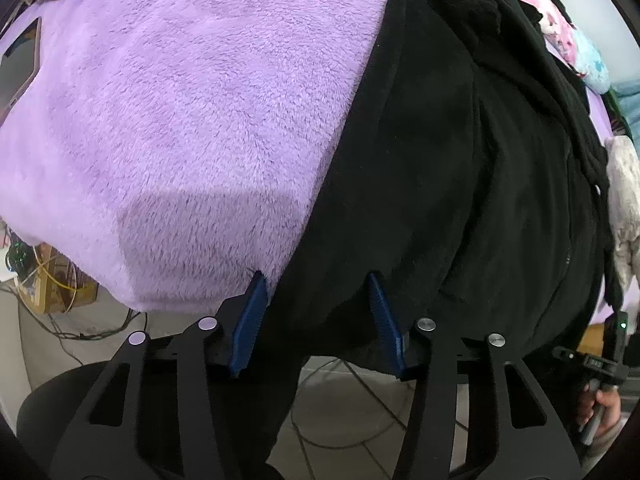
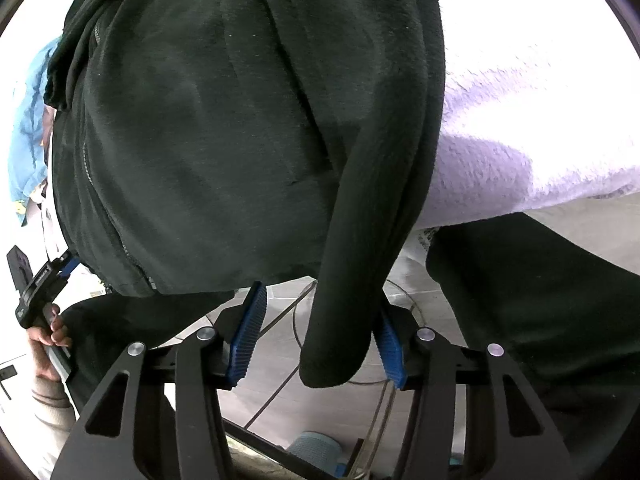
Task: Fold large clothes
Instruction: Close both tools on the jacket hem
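A large black fleece jacket (image 1: 460, 168) with a zipper lies on a purple fluffy blanket (image 1: 192, 120), its lower part hanging over the near edge. My left gripper (image 1: 316, 280) is open, its blue pads on either side of the jacket's left edge. In the right wrist view the jacket (image 2: 208, 128) fills the frame and a sleeve (image 2: 352, 288) hangs down off the edge. My right gripper (image 2: 320, 292) is open, with the hanging sleeve between its pads, against the right one.
The blanket's near edge drops to a tiled floor with cables (image 1: 352, 412). Pink and blue clothes (image 1: 560, 28) lie at the far right. A phone or tablet (image 1: 20, 68) lies at the blanket's left. A blue cloth (image 2: 28, 120) lies left of the jacket.
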A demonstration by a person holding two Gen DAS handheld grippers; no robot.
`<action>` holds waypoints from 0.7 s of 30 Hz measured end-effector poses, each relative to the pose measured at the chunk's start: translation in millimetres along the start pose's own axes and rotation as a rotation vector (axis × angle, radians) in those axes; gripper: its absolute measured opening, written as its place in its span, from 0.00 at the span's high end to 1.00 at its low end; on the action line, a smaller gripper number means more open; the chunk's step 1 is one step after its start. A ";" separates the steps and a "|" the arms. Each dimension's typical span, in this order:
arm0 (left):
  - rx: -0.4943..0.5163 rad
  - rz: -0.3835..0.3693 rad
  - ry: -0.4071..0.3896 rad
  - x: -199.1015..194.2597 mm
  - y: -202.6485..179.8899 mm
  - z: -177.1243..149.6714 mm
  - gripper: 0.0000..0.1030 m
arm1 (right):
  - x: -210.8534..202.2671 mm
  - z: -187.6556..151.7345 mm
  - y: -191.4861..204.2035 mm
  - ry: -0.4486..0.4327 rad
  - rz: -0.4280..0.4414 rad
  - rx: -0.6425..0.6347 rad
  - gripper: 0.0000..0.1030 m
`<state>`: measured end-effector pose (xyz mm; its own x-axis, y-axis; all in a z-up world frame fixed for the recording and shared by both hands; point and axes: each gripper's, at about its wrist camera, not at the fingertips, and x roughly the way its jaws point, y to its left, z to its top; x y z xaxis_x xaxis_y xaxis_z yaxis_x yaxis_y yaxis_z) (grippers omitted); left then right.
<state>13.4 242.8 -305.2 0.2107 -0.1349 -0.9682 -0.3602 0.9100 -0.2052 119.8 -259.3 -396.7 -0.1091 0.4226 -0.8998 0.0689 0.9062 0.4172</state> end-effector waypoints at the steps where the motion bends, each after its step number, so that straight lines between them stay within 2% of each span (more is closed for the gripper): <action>1: 0.002 0.003 0.003 -0.9 -0.6 -0.5 0.54 | -0.1 1.3 1.3 0.000 0.001 -0.001 0.50; 6: 0.010 -0.003 0.031 -1.8 -5.5 -6.1 0.61 | -2.8 4.3 -0.4 0.002 0.008 -0.004 0.50; 10: 0.031 0.013 0.047 3.7 -11.7 -8.8 0.62 | -11.6 8.5 -10.3 0.004 0.026 -0.014 0.51; 12: 0.027 0.011 0.053 5.1 -12.4 -7.9 0.62 | -11.5 9.3 -8.4 0.005 0.031 -0.019 0.58; 16: 0.011 0.009 0.057 3.6 -10.9 -6.0 0.62 | -12.5 12.0 -10.6 0.006 0.048 -0.013 0.64; 21: 0.027 0.036 0.066 8.1 -16.8 -6.9 0.69 | -14.0 13.5 -8.3 -0.002 0.071 -0.030 0.77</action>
<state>14.9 223.7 -310.6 0.1376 -0.1267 -0.9824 -0.3419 0.9248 -0.1671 134.1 -273.0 -389.3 -0.1026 0.4859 -0.8680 0.0464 0.8740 0.4838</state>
